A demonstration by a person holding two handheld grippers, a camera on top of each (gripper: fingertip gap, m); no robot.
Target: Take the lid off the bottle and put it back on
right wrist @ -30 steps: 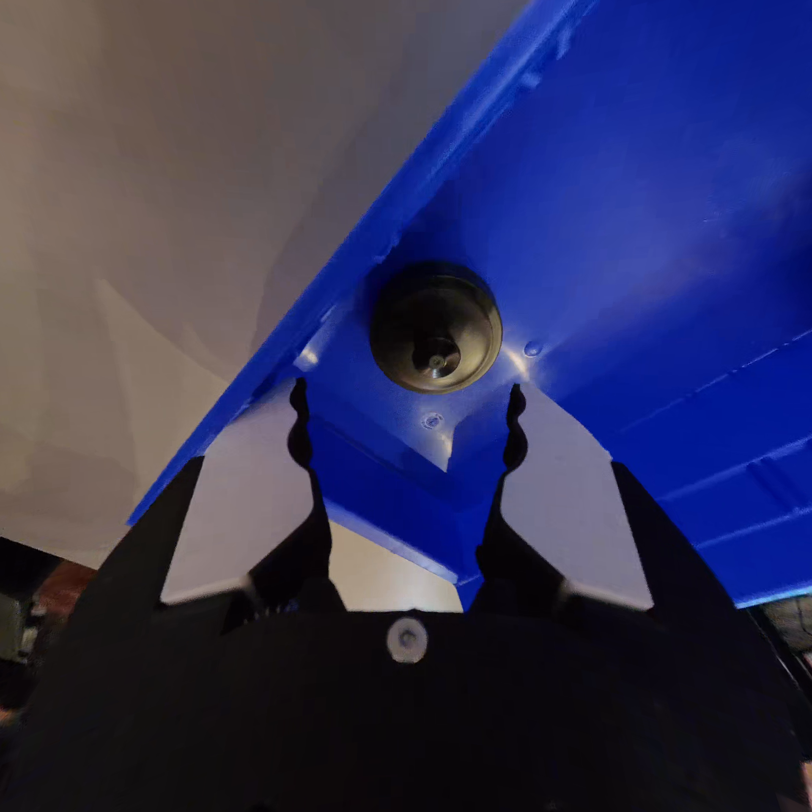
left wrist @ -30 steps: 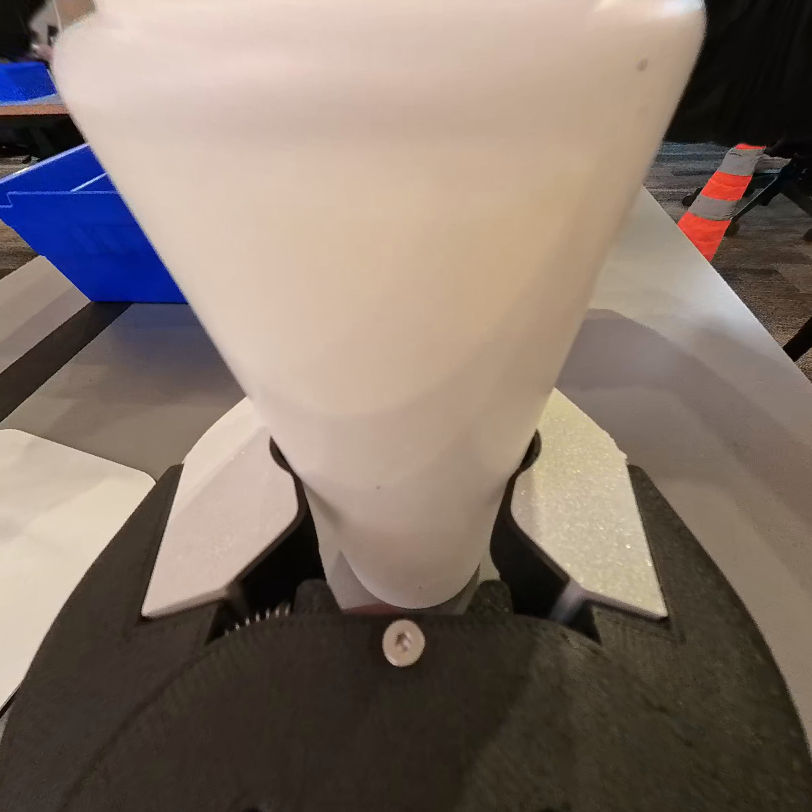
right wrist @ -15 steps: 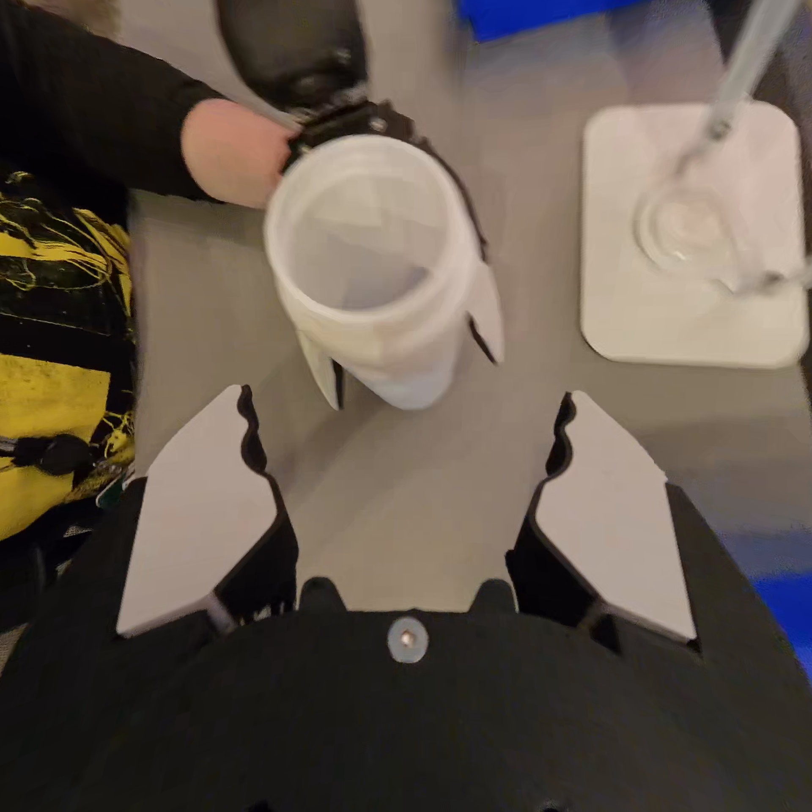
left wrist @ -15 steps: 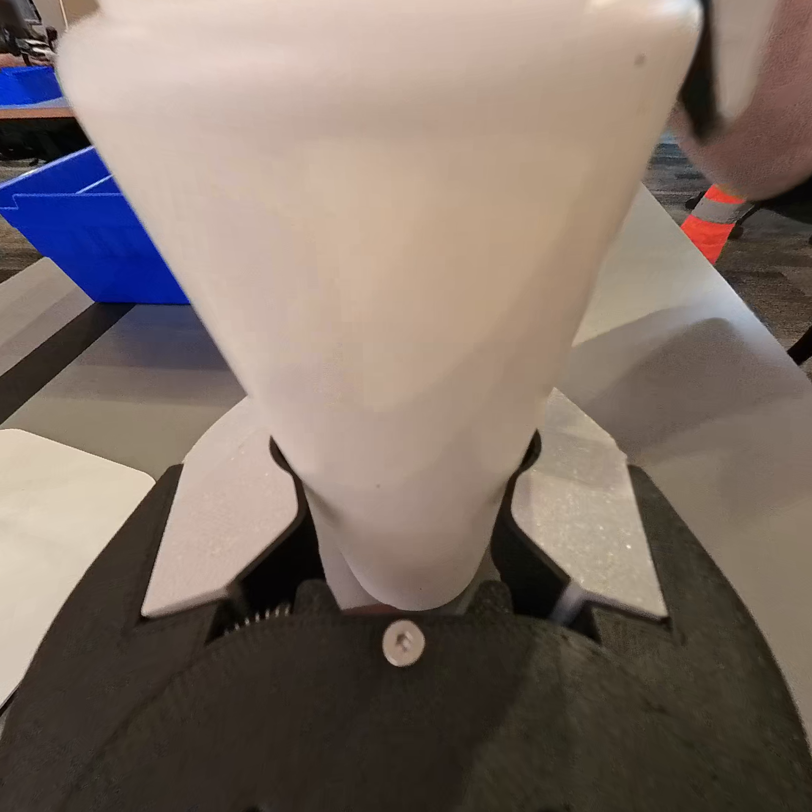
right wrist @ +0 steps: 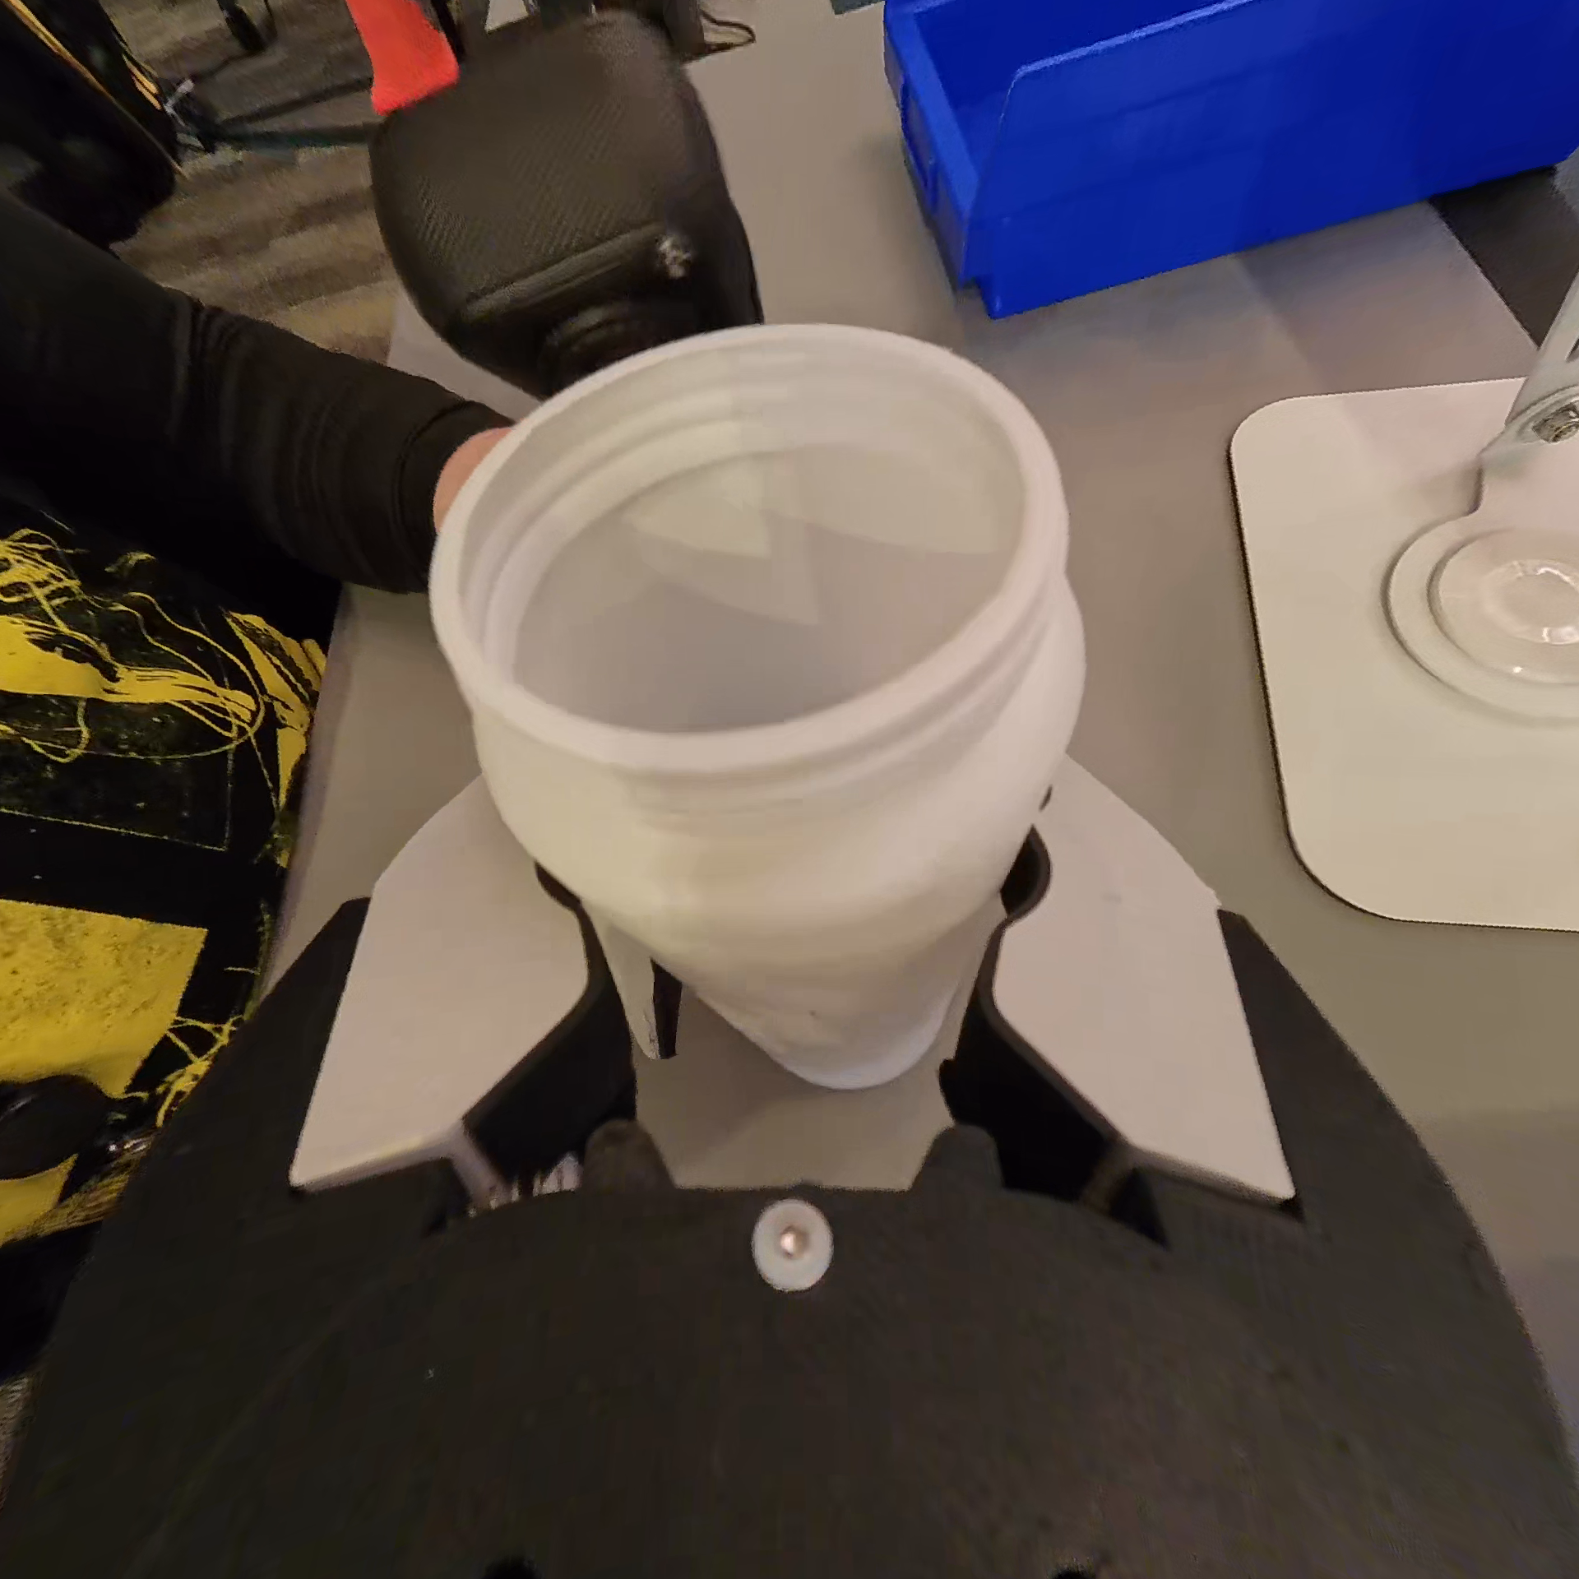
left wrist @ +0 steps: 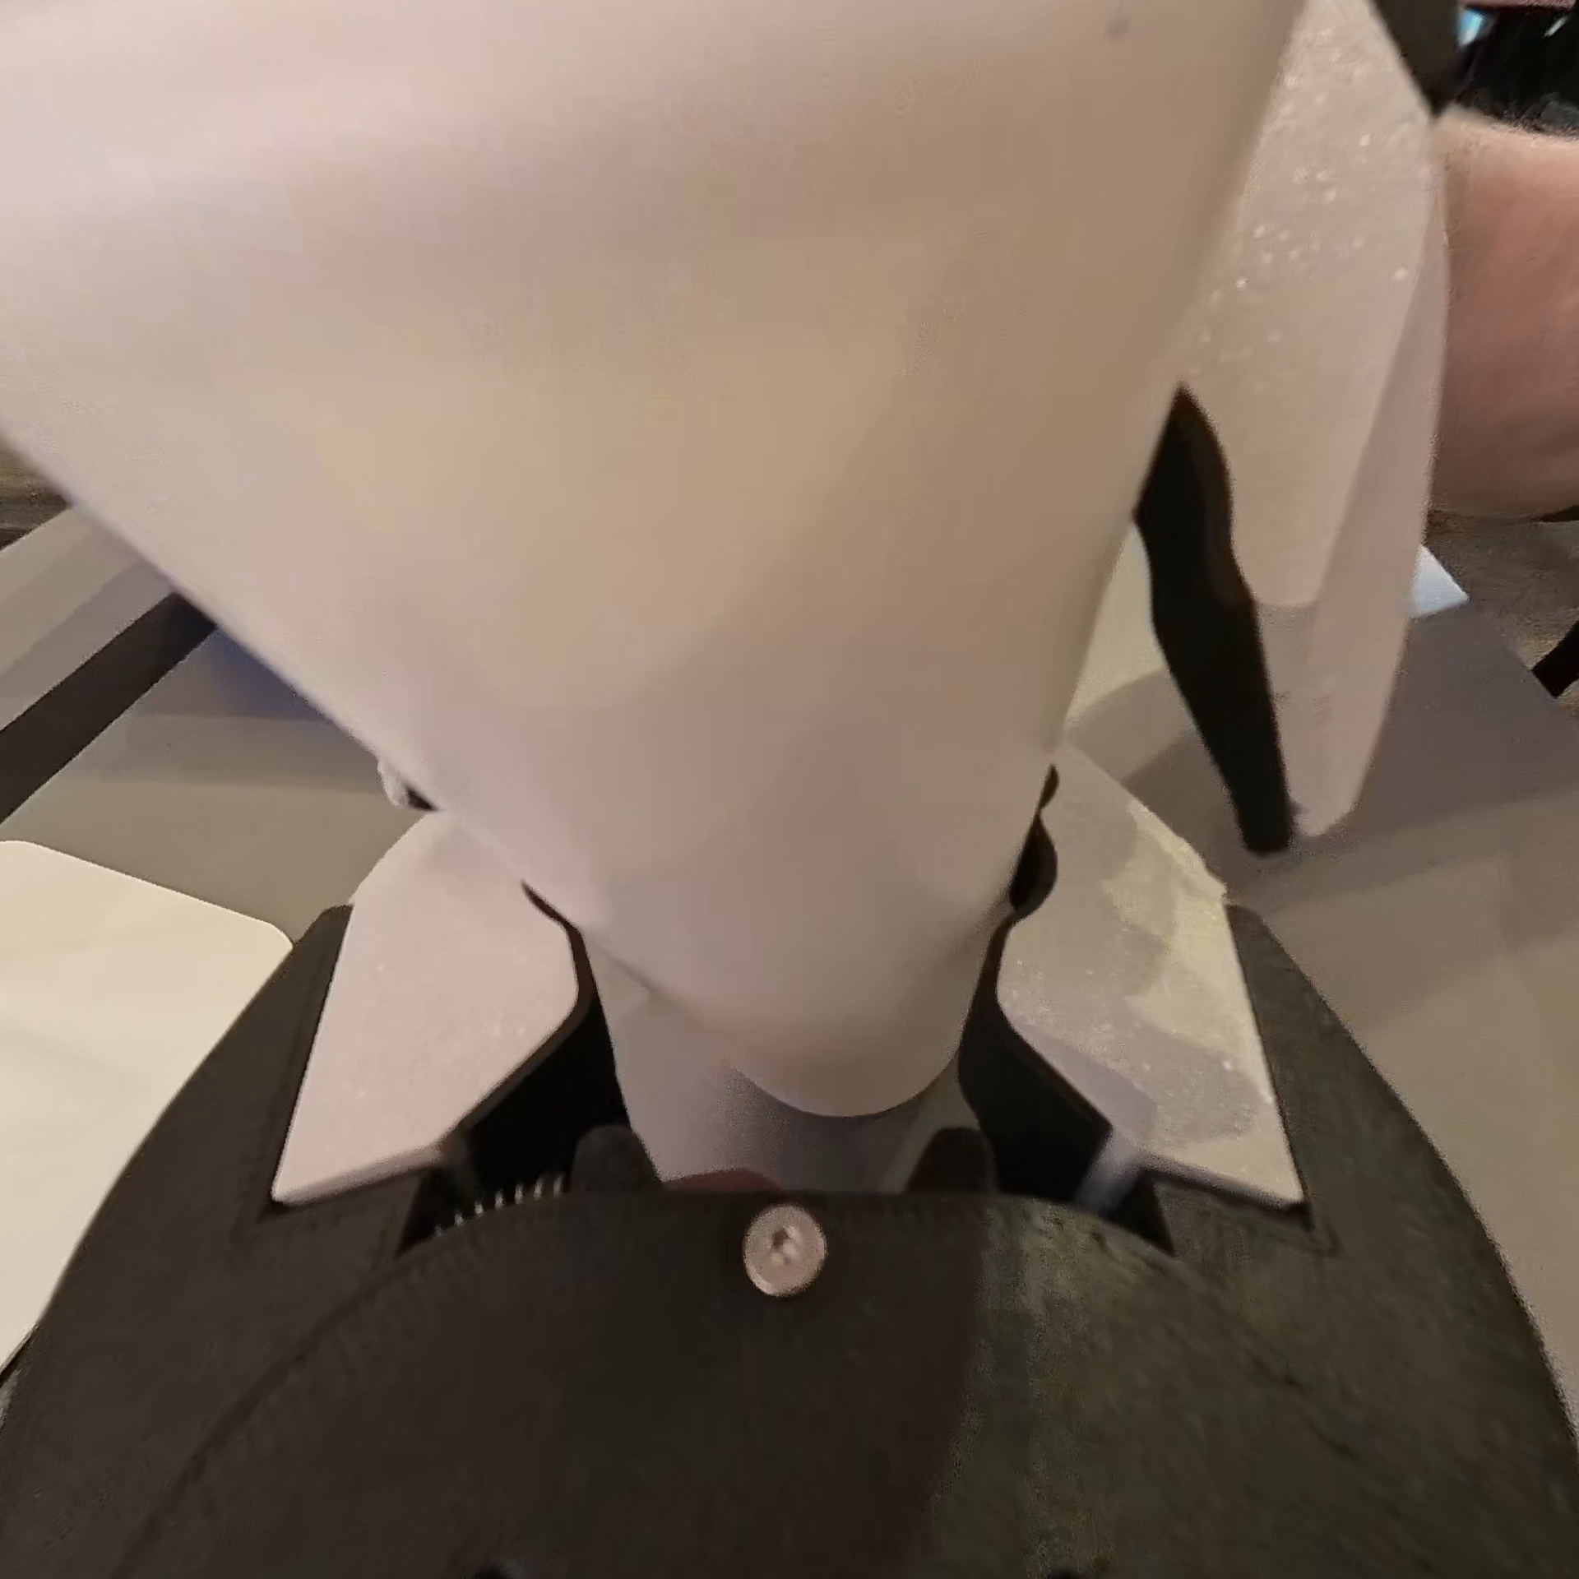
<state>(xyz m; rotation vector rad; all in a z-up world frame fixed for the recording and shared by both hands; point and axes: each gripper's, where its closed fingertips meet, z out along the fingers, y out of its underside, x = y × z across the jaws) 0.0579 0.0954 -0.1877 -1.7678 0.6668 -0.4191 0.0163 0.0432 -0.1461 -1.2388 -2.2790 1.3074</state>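
The white bottle [left wrist: 683, 427] stands lidless on the grey table [left wrist: 1410, 983]. My left gripper [left wrist: 739, 803] is shut on its lower body, both fingers pressed to its sides. In the right wrist view the bottle [right wrist: 769, 812] shows its open threaded mouth from above. My right gripper [right wrist: 786, 863] reaches down around it, with its fingers [right wrist: 478, 923] against the bottle's two sides. One right finger also shows in the left wrist view [left wrist: 1213, 641] beside the bottle. The left gripper's finger [right wrist: 649, 1000] shows low at the bottle's base. No lid is in view.
A blue bin [right wrist: 1196, 128] stands at the back of the table. A white base plate with a clear dome and a metal post [right wrist: 1410, 683] lies to the right; it also shows in the left wrist view [left wrist: 102, 983]. A person's black sleeve [right wrist: 214, 427] reaches in from the left.
My right gripper left the black lid in the blue bin, swung over to the bottle with jaws wide, then came down around it and closed on its sides. My left gripper kept its hold.
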